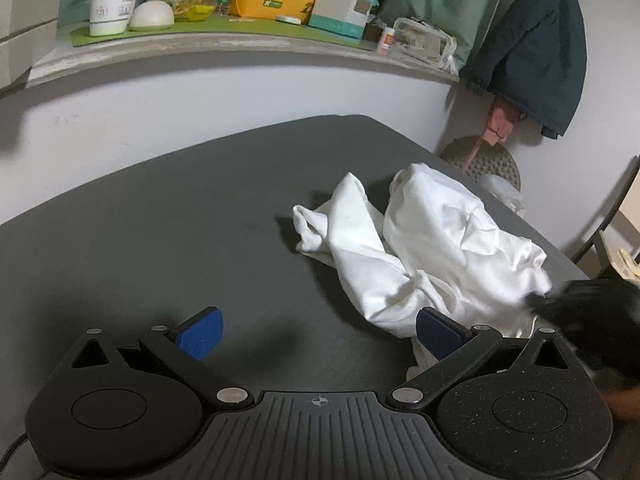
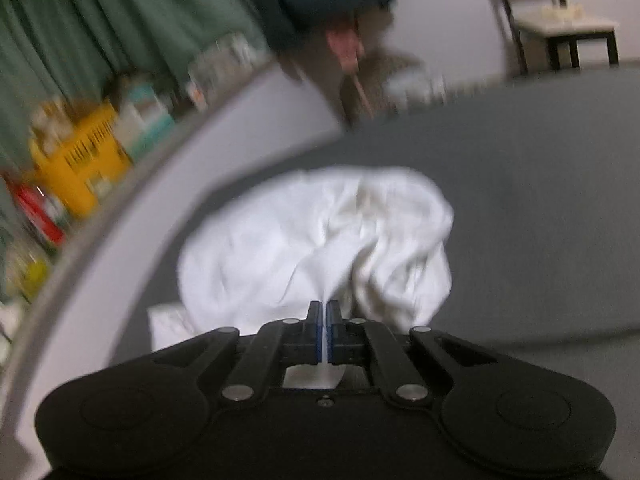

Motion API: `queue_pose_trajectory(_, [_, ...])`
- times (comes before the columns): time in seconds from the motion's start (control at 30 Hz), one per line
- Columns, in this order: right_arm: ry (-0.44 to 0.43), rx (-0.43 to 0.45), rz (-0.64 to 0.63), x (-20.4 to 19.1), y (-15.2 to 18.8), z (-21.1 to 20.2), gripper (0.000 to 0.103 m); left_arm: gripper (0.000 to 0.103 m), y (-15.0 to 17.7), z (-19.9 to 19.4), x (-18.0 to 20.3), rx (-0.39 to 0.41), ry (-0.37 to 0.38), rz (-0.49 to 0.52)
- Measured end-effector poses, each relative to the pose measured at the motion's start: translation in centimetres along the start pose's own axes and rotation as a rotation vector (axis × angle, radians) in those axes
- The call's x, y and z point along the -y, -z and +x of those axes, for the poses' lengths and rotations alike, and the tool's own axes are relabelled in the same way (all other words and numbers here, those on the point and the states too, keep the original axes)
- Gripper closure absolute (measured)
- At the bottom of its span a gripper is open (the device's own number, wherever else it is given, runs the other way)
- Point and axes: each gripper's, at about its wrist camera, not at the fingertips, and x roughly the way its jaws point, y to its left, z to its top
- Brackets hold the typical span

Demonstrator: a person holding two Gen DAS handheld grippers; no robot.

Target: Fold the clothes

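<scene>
left wrist view: the left hand-held gripper hangs over the dark counter with its blue pads spread wide and nothing between them; the right-side pad sits just at the near edge of a crumpled white garment lying on the counter's right part.

right wrist view, blurred: the right hand-held gripper has its pads pressed together on a thin fold of the white garment, the rest bunched on the counter ahead.
</scene>
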Motion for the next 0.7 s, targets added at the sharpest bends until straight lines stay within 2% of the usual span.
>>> queue_pose_trajectory(0.13, [-0.057, 0.132, -0.008, 1.9, -1.9, -5.6, 0.101, 0.000, 0.0, -0.6, 0.4, 0.007, 0.042, 0.024])
queue_pose_trajectory(0.23, [-0.035, 0.219, 0.033, 4.8, -3.5, -10.3, 0.101, 0.000, 0.2, -1.8, 1.2, 0.025, 0.151, 0.064])
queue_pose_trajectory(0.3, [0.007, 0.266, 0.077, 7.7, -4.0, -13.5, 0.101, 0.000, 0.4, -2.7, 2.0, 0.038, 0.231, 0.116])
queue_pose_trajectory(0.4, [0.099, 0.328, 0.158, 12.5, -3.9, -18.1, 0.102, 0.000, 0.9, -3.9, 3.5, 0.049, 0.257, 0.219])
queue_pose_trajectory(0.5, [0.252, 0.393, 0.219, 17.5, -2.1, -22.4, 0.102, 0.000, 1.3, -4.8, 4.8, 0.042, 0.274, 0.296])
queue_pose_trajectory(0.53, [0.302, 0.393, 0.226, 19.1, -1.5, -23.5, 0.102, 0.000, 1.4, -5.0, 5.2, 0.037, 0.276, 0.311])
queue_pose_trajectory(0.63, [0.427, 0.212, 0.145, 22.5, 0.1, -22.8, 0.096, 0.000, 1.8, -5.6, 6.3, 0.023, 0.281, 0.355])
queue_pose_trajectory(0.67, [0.441, 0.165, 0.104, 22.4, 0.8, -22.3, 0.086, 0.000, 1.9, -5.8, 6.7, 0.018, 0.283, 0.370])
queue_pose_trajectory(0.7, [0.443, 0.157, 0.042, 21.7, 1.7, -22.2, 0.066, 0.000, 2.0, -6.0, 7.0, 0.013, 0.284, 0.385])
